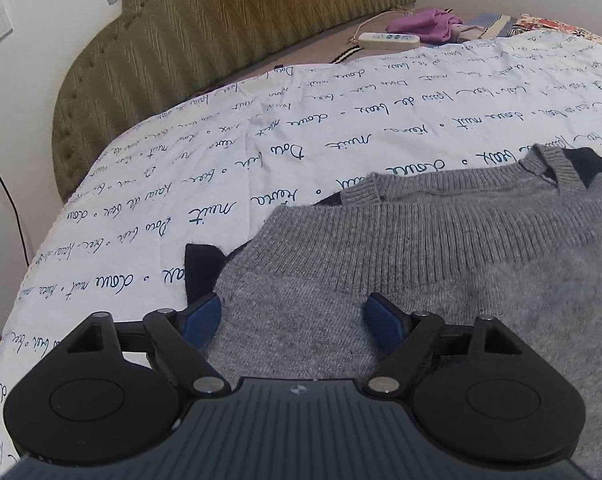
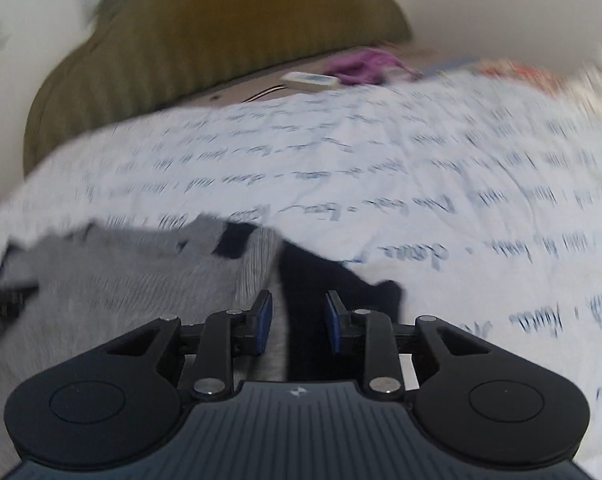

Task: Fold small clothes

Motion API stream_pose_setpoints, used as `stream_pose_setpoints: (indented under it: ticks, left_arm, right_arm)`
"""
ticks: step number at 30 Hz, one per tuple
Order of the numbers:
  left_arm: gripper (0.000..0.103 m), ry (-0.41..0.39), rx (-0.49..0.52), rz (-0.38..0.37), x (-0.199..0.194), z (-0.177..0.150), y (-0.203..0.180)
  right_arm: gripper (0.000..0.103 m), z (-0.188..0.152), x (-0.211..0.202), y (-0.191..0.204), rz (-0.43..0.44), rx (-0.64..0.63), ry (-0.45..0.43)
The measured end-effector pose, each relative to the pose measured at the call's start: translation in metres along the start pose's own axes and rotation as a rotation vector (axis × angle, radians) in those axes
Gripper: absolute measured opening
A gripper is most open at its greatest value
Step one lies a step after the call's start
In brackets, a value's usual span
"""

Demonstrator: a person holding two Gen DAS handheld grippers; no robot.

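Note:
A small grey knit sweater (image 1: pixel 421 248) with dark navy parts (image 1: pixel 201 268) lies flat on the bed, its ribbed neck towards the headboard. My left gripper (image 1: pixel 295 316) stands wide open low over its left side. Grey fabric lies between the blue pads (image 1: pixel 205 312), which do not press on it. The right wrist view is blurred. There my right gripper (image 2: pixel 299 320) has its jaws narrowly apart over the sweater's (image 2: pixel 121 280) right edge. Navy fabric (image 2: pixel 321 276) shows in the gap, and the pads (image 2: pixel 265 320) are not closed on it.
The sweater rests on a white bedspread (image 1: pixel 261 140) printed with blue script. An olive padded headboard (image 1: pixel 221 32) stands behind it. A white remote (image 1: pixel 389 39) and a purple cloth (image 1: pixel 425 24) lie at the far end. A black cable (image 1: pixel 5 184) hangs by the wall.

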State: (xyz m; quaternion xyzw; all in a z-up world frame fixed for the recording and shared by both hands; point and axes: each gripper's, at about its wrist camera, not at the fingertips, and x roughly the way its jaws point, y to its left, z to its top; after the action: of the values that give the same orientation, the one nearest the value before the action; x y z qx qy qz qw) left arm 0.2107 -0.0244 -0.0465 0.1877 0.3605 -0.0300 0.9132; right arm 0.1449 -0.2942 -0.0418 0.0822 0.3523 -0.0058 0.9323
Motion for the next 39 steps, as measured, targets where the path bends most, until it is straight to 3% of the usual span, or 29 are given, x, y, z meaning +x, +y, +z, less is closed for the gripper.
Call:
stream_pose_setpoints:
  ticks: [3,7,8,9,11,15,19,22,24,26,29,34,37,39]
  left_arm:
    - [0.088,-0.002,-0.008,0.006,0.003,-0.002,0.002]
    - [0.094,-0.001,-0.041,0.007,0.006,-0.004,0.007]
    - [0.094,-0.002,-0.05,0.008,0.007,-0.005,0.007]
    - [0.096,-0.003,-0.056,0.01,0.007,-0.005,0.008]
    - [0.097,-0.005,-0.064,0.013,0.007,-0.005,0.008]
    - [0.09,-0.025,-0.062,0.002,-0.001,-0.002,0.01]
    - [0.091,-0.061,-0.052,0.007,-0.008,0.002,0.009]
    - [0.091,-0.015,-0.069,-0.001,0.002,0.003,0.011]
    - [0.091,0.003,-0.096,-0.013,0.003,0.001,0.015]
    - [0.091,-0.014,-0.101,-0.015,-0.003,-0.002,0.018]
    - [0.091,-0.014,-0.092,0.0,-0.006,-0.003,0.019]
    - [0.091,-0.008,-0.114,-0.025,-0.016,-0.008,0.023]
    - [0.091,-0.002,-0.113,-0.028,-0.023,-0.015,0.025]
    - [0.092,-0.008,-0.119,-0.037,-0.03,-0.02,0.027]
  right_arm:
    - [0.028,-0.002,0.01,0.016,0.015,-0.063,0.04]
    - [0.028,-0.002,0.017,0.006,0.056,-0.001,0.045]
    - [0.024,-0.002,0.018,0.001,0.077,0.025,0.046]
    - [0.01,-0.002,0.018,-0.003,0.1,0.043,0.049]
    - [0.005,-0.004,0.015,-0.007,0.134,0.062,0.043]
    - [0.003,-0.003,-0.004,-0.009,0.093,0.073,-0.019]
    - [0.003,0.001,-0.028,-0.017,-0.071,0.051,-0.098]
    - [0.004,0.002,-0.027,-0.024,-0.144,0.045,-0.078]
    - [0.004,0.0,-0.02,-0.029,-0.158,0.072,-0.04]
    - [0.004,-0.001,-0.029,-0.028,-0.175,0.112,-0.079]
    - [0.008,-0.004,-0.047,-0.009,-0.115,0.079,-0.138]
    - [0.008,-0.025,-0.041,0.015,-0.006,0.084,-0.031]
    - [0.008,-0.04,-0.029,0.018,-0.079,0.057,0.048]
    - [0.008,-0.045,-0.04,0.021,-0.149,0.042,0.017]
